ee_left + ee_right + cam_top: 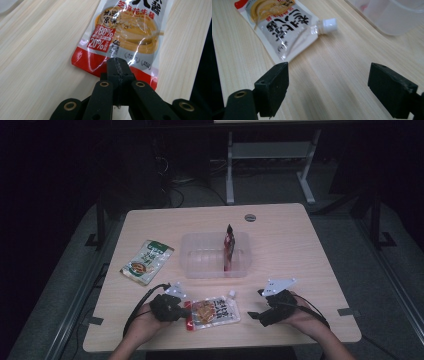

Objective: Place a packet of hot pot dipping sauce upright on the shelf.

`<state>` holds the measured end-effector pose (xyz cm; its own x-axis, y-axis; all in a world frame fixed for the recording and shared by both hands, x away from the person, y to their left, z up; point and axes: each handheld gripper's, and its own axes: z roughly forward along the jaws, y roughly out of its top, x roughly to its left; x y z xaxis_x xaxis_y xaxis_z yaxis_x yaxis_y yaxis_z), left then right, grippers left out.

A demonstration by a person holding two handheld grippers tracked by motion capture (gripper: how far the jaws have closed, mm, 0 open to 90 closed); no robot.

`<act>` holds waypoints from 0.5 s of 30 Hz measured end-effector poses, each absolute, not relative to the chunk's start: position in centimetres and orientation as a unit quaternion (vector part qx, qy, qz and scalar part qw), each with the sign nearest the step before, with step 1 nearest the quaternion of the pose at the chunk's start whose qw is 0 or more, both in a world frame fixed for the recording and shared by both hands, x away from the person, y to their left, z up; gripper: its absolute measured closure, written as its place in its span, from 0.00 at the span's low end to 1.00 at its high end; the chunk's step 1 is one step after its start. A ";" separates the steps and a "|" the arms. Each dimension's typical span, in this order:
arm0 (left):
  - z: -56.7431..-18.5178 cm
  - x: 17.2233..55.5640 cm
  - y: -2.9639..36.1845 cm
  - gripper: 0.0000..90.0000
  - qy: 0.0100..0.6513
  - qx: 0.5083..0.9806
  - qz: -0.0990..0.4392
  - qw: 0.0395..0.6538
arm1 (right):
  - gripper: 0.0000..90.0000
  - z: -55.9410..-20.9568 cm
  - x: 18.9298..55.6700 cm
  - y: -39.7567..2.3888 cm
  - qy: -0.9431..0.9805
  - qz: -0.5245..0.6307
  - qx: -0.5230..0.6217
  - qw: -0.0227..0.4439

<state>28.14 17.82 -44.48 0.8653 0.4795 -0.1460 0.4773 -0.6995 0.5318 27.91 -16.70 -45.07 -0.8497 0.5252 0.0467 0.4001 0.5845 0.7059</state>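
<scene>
A sauce pouch [216, 311] with a white spout and a red bottom band lies flat near the table's front edge, between my two grippers. My left gripper [186, 311] sits at the pouch's left end. In the left gripper view its jaws [117, 65] are pressed together over the red band of the pouch [127, 32], and the foil creases run toward them. My right gripper [256, 304] stands open just right of the pouch. In the right gripper view [328, 82] bare wood shows between the jaws, with the pouch [284, 32] and its spout beyond.
A clear plastic tub [200, 270] stands mid-table with a dark red packet [229, 247] upright inside it; its rounded corner [392, 15] shows in the right gripper view. A green snack packet [146, 261] lies at the left. A round grommet [250, 217] marks the far edge.
</scene>
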 end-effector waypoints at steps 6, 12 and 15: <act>-43.9 28.2 17.0 1.00 0.245 0.921 0.004 0.302 | 0.18 -45.0 28.3 -16.7 0.882 0.375 0.279 0.065; -43.2 28.4 15.2 1.00 0.214 0.922 0.010 0.322 | 0.17 -44.8 28.8 -15.9 0.880 0.376 0.289 0.024; -43.3 28.5 14.5 1.00 0.213 0.921 0.006 0.326 | 0.17 -44.8 28.8 -15.6 0.881 0.377 0.286 0.013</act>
